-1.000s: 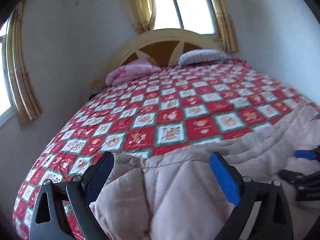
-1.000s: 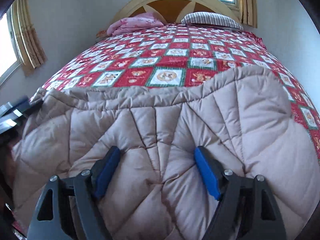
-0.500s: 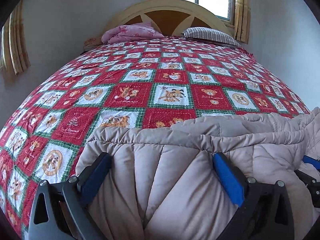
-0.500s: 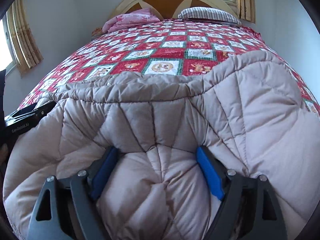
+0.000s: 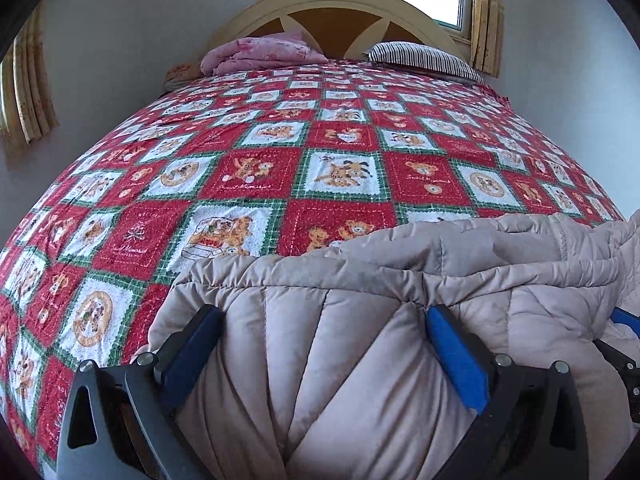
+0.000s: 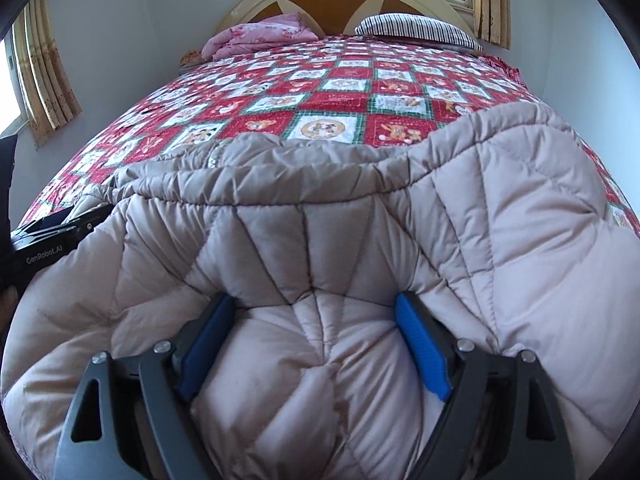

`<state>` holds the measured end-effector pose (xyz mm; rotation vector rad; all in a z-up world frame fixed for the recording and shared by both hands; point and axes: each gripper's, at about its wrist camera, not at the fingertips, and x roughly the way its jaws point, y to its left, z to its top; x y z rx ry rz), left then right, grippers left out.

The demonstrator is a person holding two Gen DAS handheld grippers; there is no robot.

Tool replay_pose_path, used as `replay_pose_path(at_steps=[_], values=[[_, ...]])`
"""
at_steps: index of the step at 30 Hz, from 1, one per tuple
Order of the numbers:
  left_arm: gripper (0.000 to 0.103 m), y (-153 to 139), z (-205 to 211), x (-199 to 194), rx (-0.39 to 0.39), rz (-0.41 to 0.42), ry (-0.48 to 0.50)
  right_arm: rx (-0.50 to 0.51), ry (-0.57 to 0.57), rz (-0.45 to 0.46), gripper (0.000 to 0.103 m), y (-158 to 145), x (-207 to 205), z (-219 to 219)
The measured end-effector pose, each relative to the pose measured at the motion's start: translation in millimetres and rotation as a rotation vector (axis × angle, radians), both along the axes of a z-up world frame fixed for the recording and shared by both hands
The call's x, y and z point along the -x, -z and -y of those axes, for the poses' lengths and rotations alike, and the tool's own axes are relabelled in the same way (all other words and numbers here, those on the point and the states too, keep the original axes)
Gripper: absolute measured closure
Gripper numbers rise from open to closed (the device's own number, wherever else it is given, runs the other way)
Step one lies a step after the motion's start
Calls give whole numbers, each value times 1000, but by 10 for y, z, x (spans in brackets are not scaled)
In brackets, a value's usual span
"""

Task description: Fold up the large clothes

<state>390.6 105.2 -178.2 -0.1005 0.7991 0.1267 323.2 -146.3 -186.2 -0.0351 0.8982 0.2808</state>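
Note:
A puffy beige quilted coat (image 5: 500, 276) lies across the near end of the bed, its far edge folded over in a thick roll (image 6: 320, 184). My left gripper (image 5: 320, 316) is open at its widest and pushed down into the coat's left part, so padding bulges between the blue pads without being pinched. My right gripper (image 6: 314, 300) is also open and wide. Its fingers are sunk into the coat's middle with a cushion of padding between them. Each gripper shows at the edge of the other's view: the right one (image 5: 624, 320) and the left one (image 6: 52, 240).
The bed carries a red, white and green patchwork bedspread (image 5: 280, 168). At the headboard (image 5: 340, 8) lie a pink folded blanket (image 5: 260, 52) and a striped pillow (image 5: 420, 58). Walls stand close on both sides, with curtained windows behind and to the left.
My left gripper has come down from above the bed onto the coat and levelled out, so padding now fills the space between its fingers. The right gripper has stayed where it was, its jaws slightly wider.

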Motion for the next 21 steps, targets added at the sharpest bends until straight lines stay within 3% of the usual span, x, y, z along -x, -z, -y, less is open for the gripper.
replay_pose_path(at_steps=[21], values=[[1,51,-7,-40,-3,-11,0,104,15,-32,15,-72,-43,-148]])
